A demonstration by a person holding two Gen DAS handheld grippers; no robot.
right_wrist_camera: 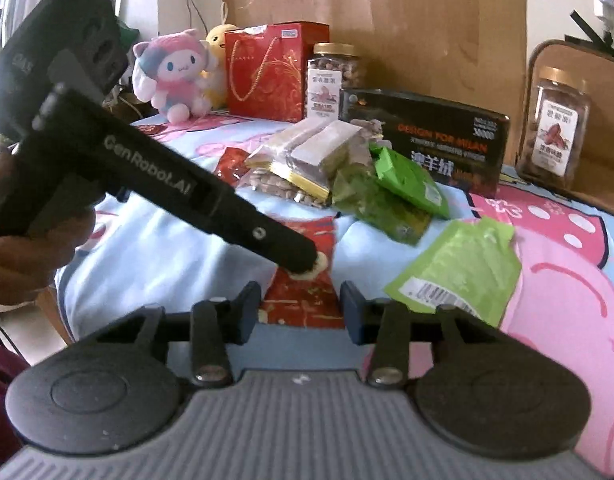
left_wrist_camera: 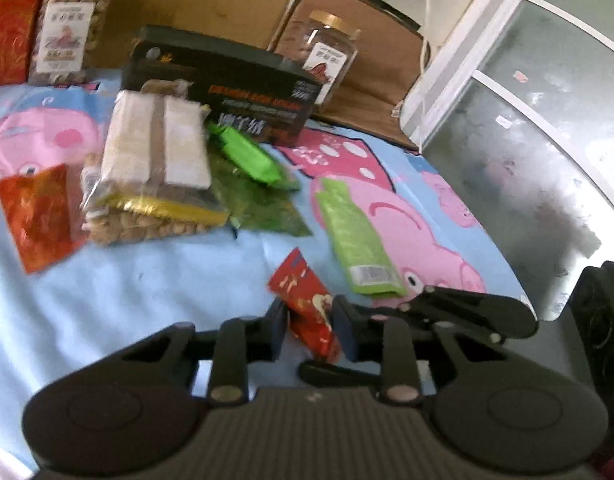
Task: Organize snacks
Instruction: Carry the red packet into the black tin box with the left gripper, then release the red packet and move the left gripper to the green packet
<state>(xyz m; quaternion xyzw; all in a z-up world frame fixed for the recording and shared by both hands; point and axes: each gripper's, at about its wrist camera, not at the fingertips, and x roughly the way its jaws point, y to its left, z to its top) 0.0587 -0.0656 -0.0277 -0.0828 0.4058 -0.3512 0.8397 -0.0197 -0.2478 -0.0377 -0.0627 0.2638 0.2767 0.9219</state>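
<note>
The black box [left_wrist_camera: 223, 84] stands at the back of the cartoon-print bed sheet [left_wrist_camera: 107, 300]. Well in front of it, the red snack packet [left_wrist_camera: 307, 304] lies between the left gripper [left_wrist_camera: 309, 330] fingers, which look clamped on it. The right gripper [right_wrist_camera: 301, 312] fingers stand apart around the packet's near edge.

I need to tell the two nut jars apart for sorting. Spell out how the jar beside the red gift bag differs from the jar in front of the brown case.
The jar by the red gift bag looks packed nearly to its lid; the jar by the brown case shows clear, empty space under its lid in the left wrist view. The first stands behind the snack pile, the second to the right of the black box. Both are upright, gold-lidded and white-labelled.
</note>
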